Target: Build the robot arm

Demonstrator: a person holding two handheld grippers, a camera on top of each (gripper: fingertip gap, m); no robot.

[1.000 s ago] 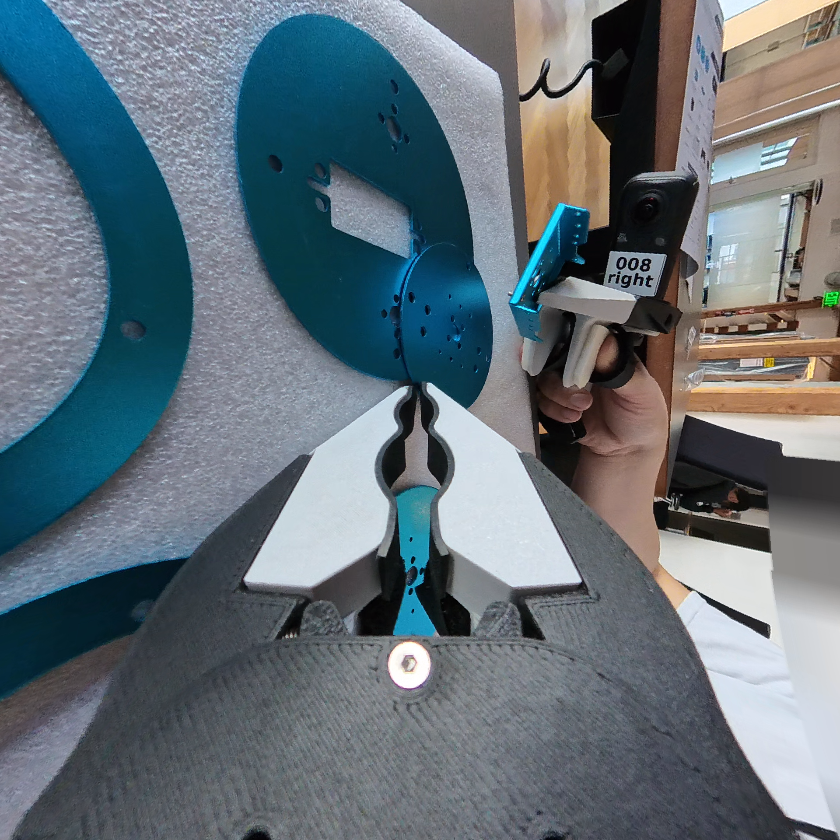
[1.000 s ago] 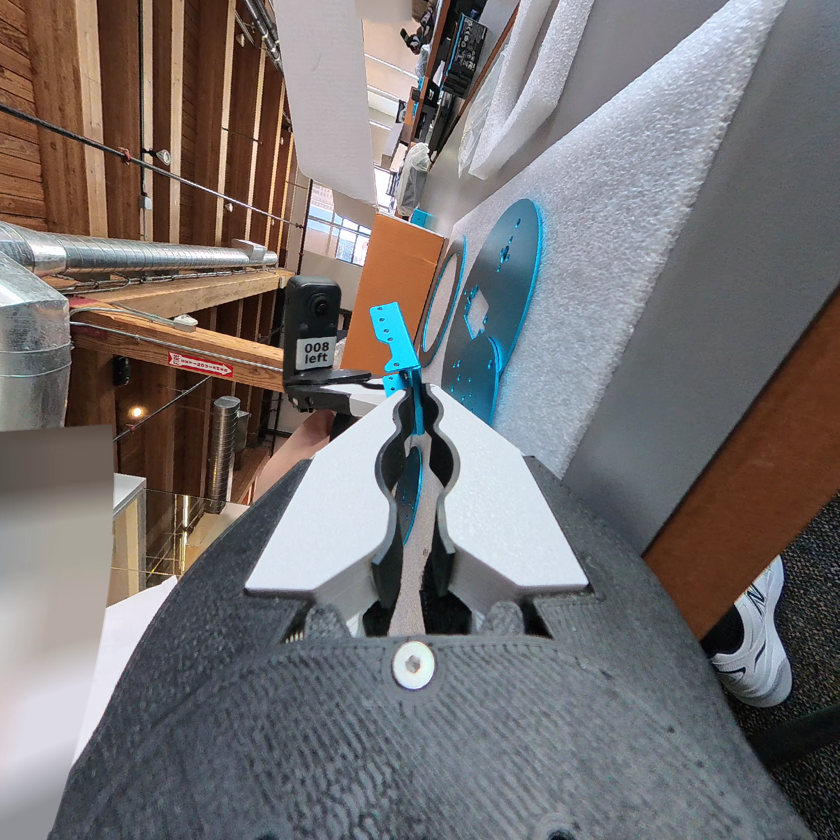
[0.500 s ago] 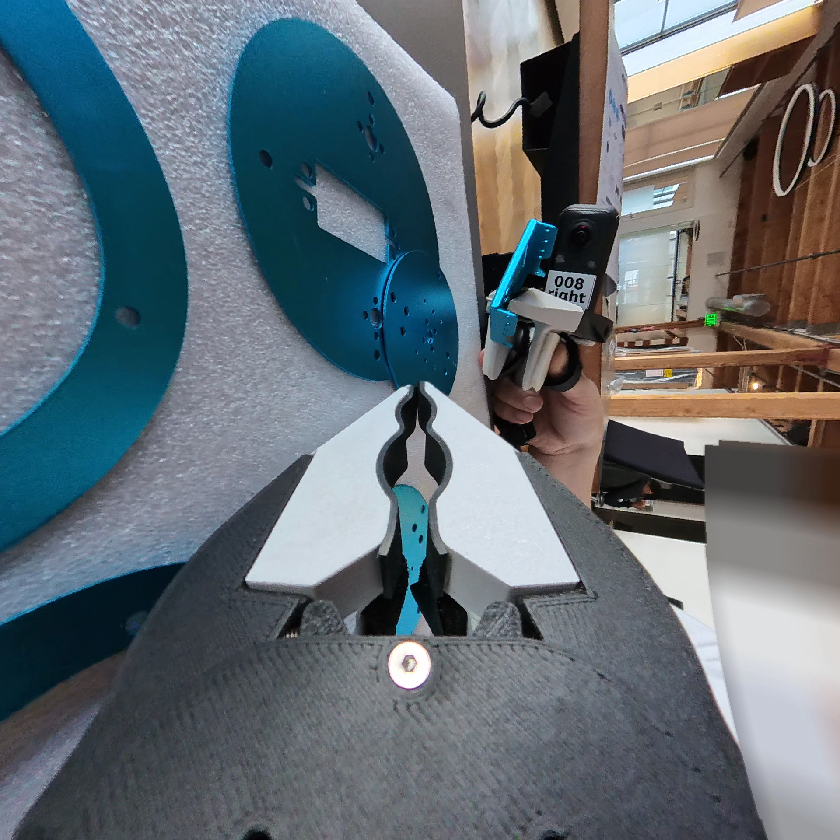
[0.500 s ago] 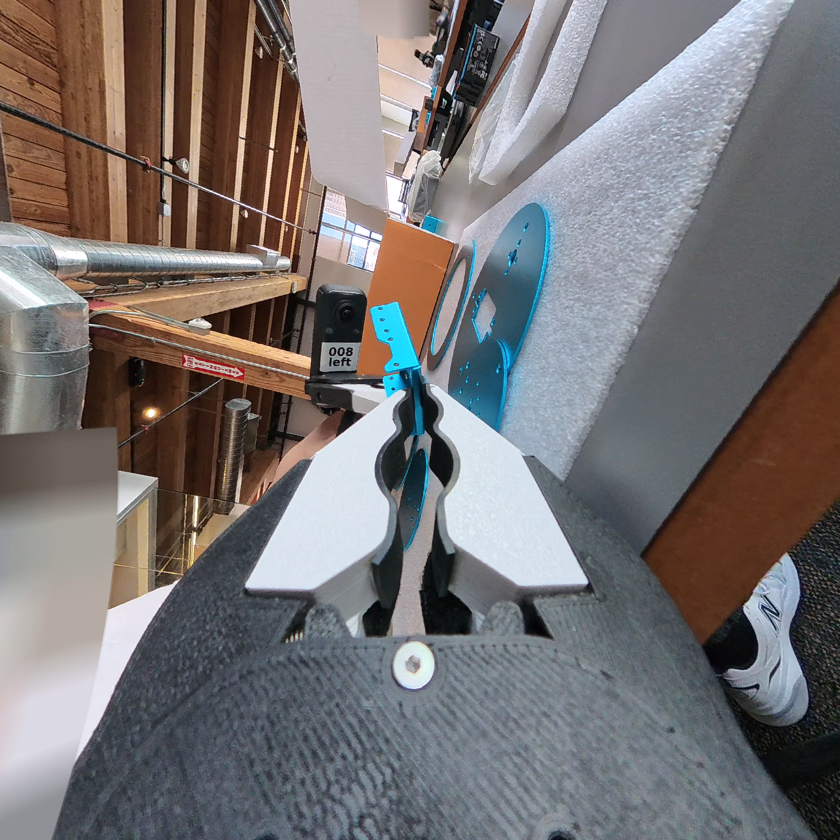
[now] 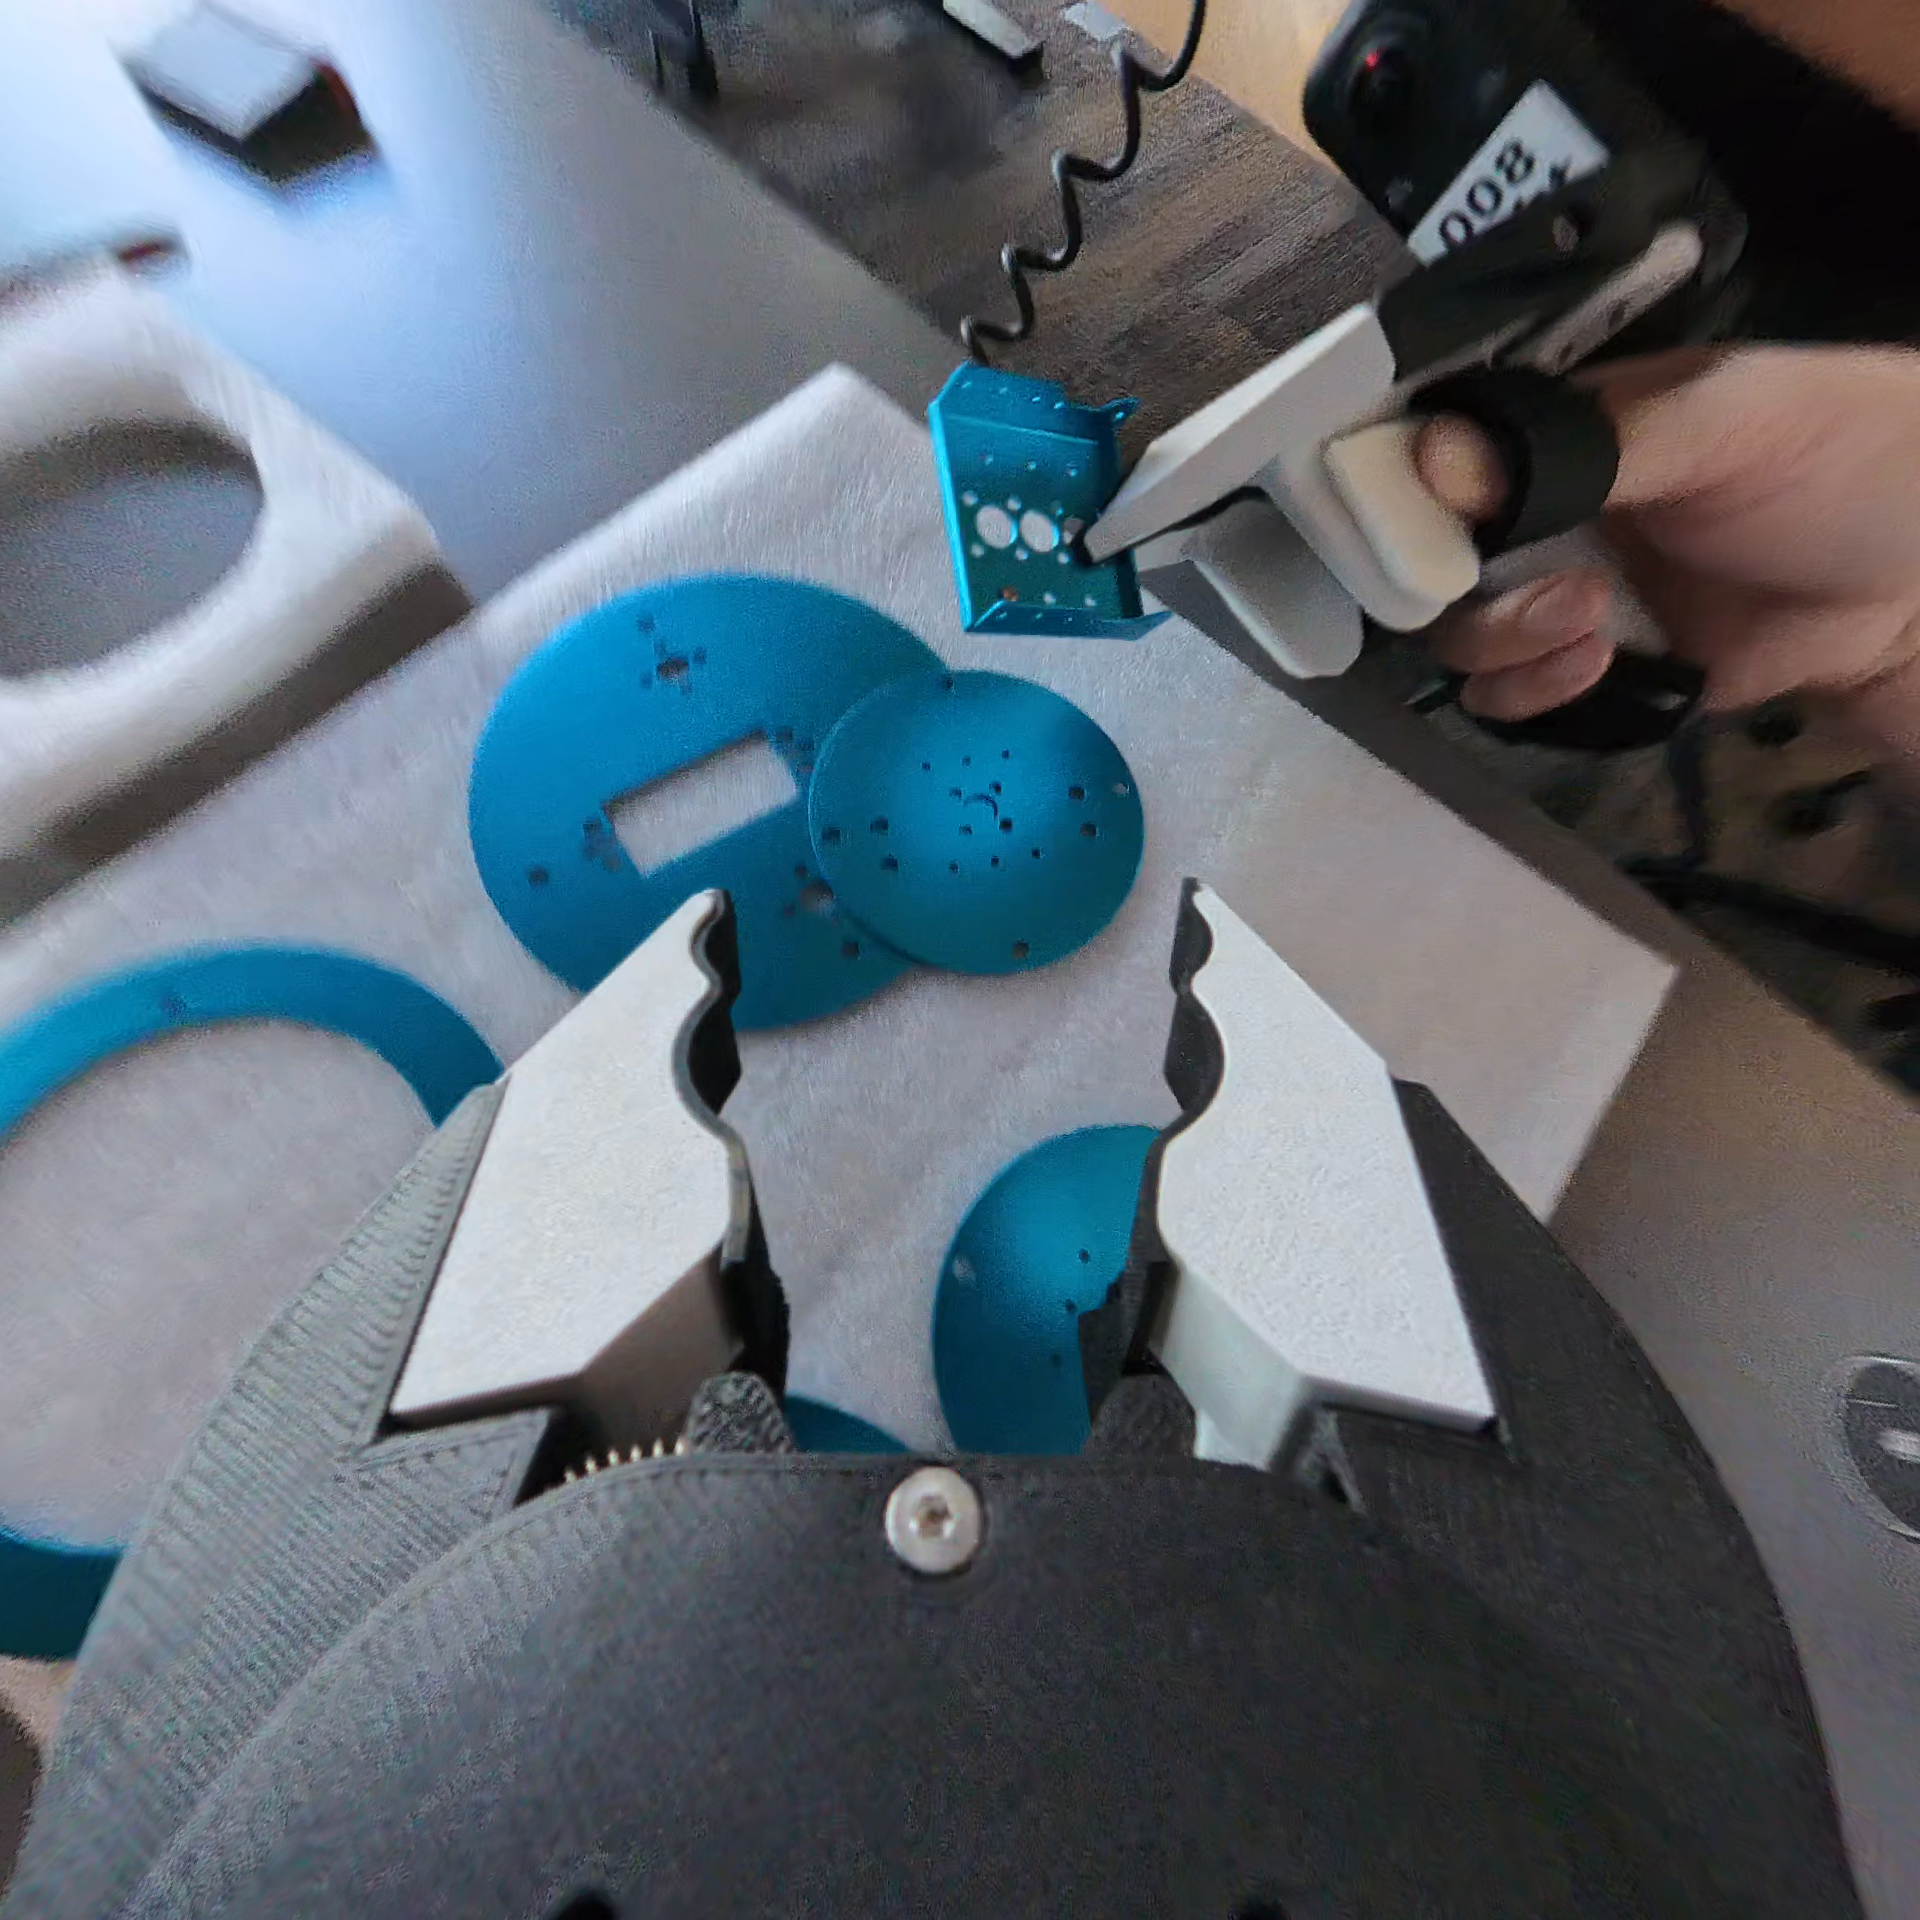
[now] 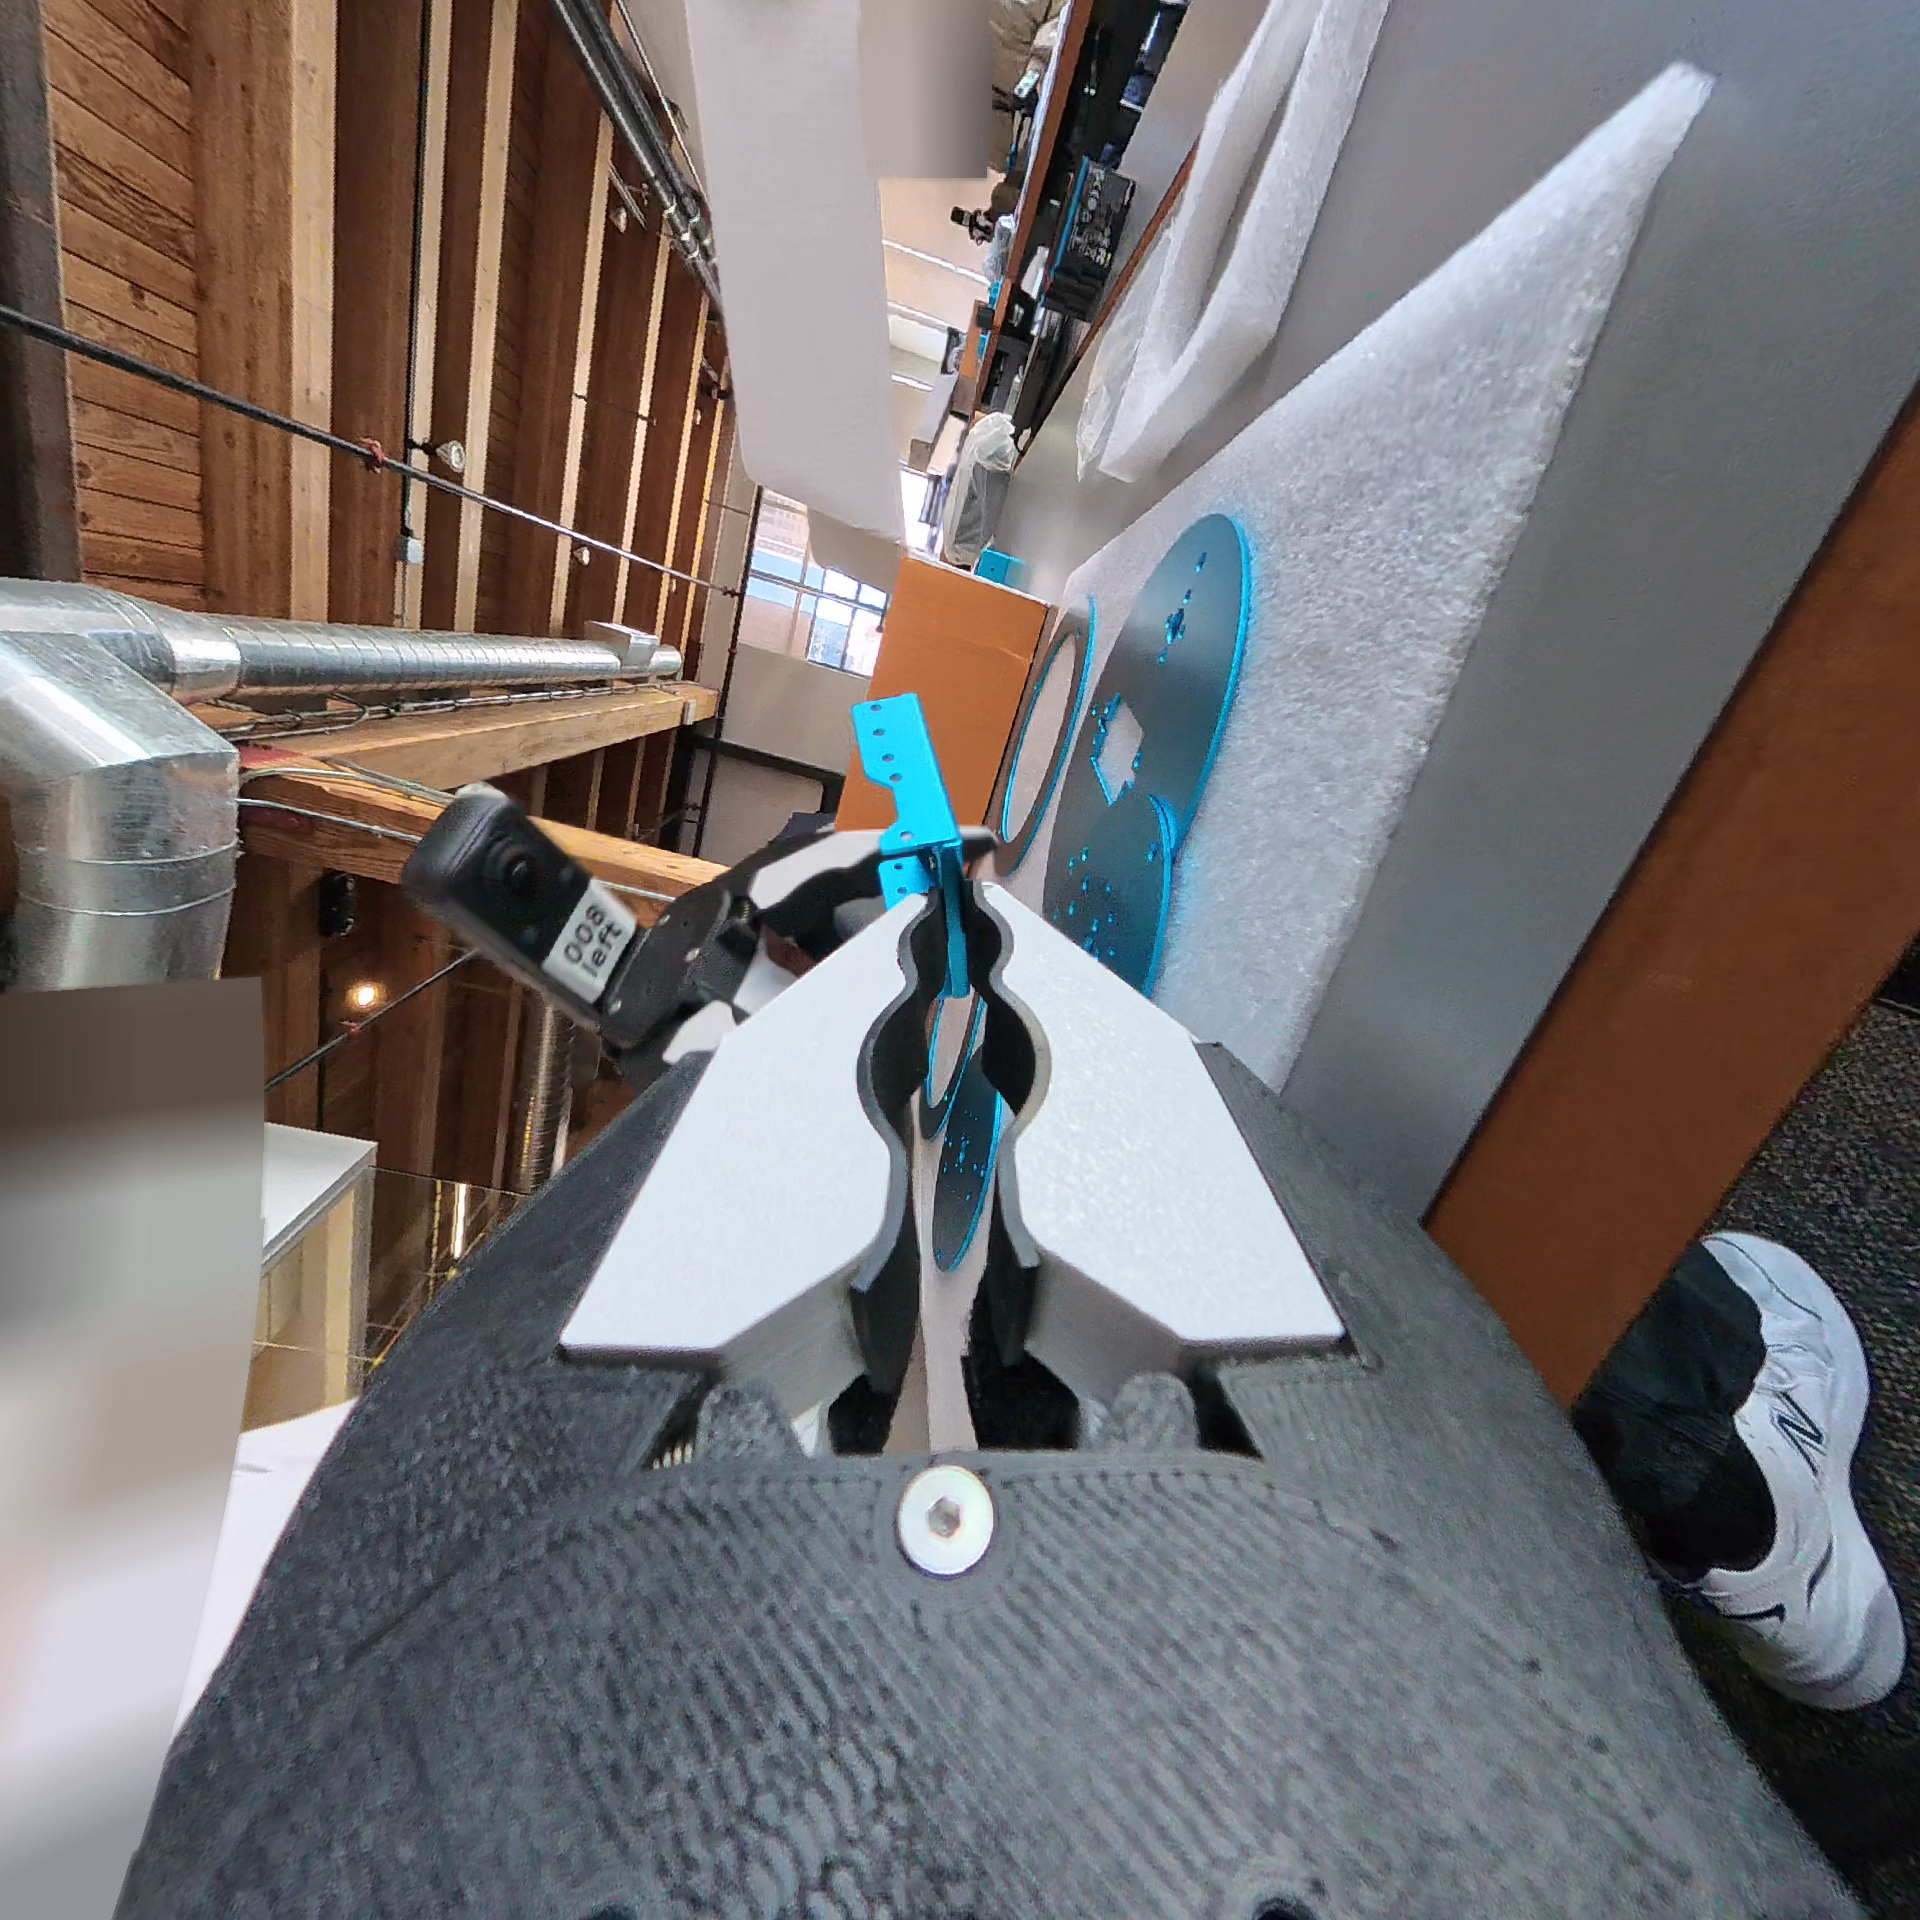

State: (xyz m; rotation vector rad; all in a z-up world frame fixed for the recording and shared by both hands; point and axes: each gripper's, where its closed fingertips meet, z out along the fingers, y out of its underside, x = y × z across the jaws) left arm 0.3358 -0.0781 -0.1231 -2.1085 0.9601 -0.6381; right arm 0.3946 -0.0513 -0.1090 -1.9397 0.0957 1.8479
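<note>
The left hand-held gripper (image 5: 951,1049), clenched on a small disc (image 5: 1039,1288) a second ago, now stands wide apart; that disc lies on the foam (image 5: 1299,831) at 5 o'clock. At 1 o'clock the right hand-held gripper (image 6: 951,904) still pinches a bracket (image 5: 1034,514).

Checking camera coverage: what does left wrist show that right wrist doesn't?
Left wrist only: the left gripper open above the foam sheet, a small blue disc lying under it, a hand on the right gripper's handle, and a coiled black cable.

Right wrist only: a white sneaker on the carpet, a ceiling duct and an orange box.

Both: the blue bracket clamped in the right gripper, and the large blue disc with a smaller disc overlapping it.
</note>
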